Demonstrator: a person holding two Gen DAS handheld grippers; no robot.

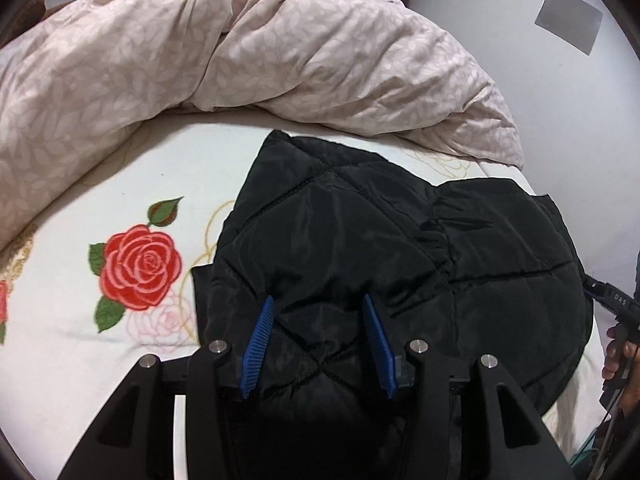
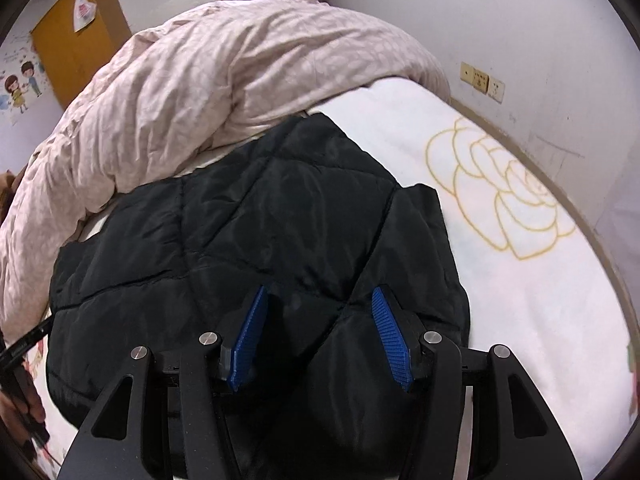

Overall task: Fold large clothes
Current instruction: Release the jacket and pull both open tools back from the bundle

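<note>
Jacket (image 1: 360,240) lies folded on the bed (image 1: 120,380); your left gripper (image 1: 320,340) and right gripper (image 2: 320,332) stand part open over it, holding nothing; fold looks released; next, judge another fold or tidy edges.

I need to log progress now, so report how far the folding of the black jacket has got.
Done: the black quilted puffer jacket lies on the white rose-print bedsheet as a compact bundle with layers overlapping. In hand: nothing gripped; the left gripper and right gripper hover over its near edge, pads apart. Left: whether another fold is needed I cannot tell; the pink leaf-print duvet stays heaped behind.
</note>
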